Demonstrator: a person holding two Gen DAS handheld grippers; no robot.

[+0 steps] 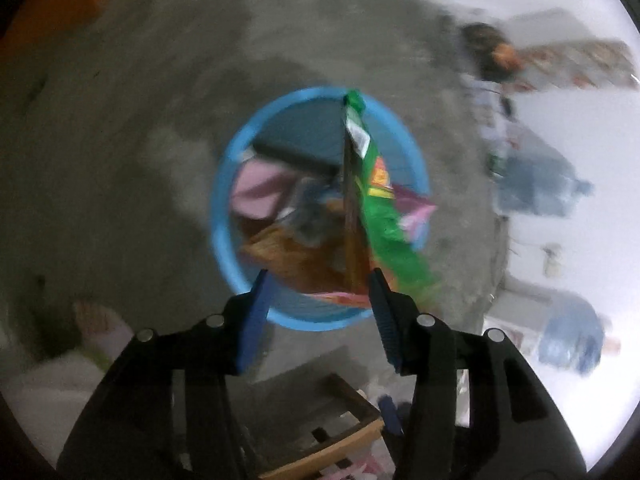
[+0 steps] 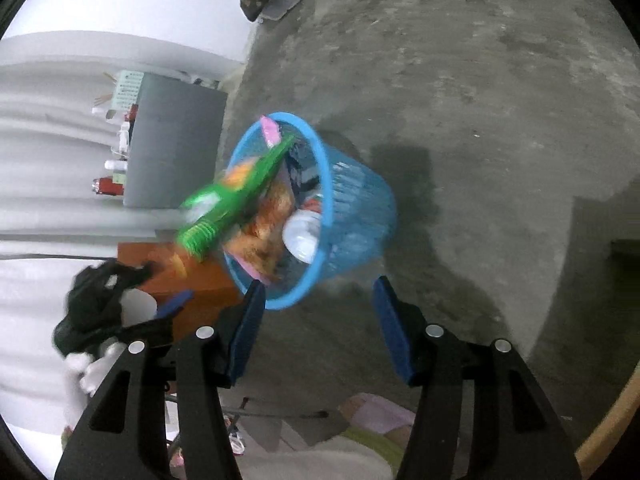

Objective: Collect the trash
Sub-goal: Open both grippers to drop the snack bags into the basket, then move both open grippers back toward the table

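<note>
A blue mesh waste basket (image 1: 224, 184) stands on the concrete floor, filled with wrappers, a pink sheet and an orange snack bag (image 1: 296, 252). A green snack wrapper (image 1: 384, 220) hangs in the air over its rim, blurred, just off my left gripper's right finger. My left gripper (image 1: 318, 286) is open right above the basket. In the right wrist view the basket (image 2: 352, 208) stands ahead, and the green wrapper (image 2: 232, 200) is over its left rim. My right gripper (image 2: 318, 294) is open and empty, near the basket's near rim. The left gripper (image 2: 168, 308) shows at the left.
A grey cabinet (image 2: 176, 140) with small bottles stands by the white wall. An orange-brown box (image 2: 200, 284) sits left of the basket. Water jugs (image 1: 572, 336) and bags line the wall. A wooden frame (image 1: 344, 436) and my foot (image 1: 100, 324) are below.
</note>
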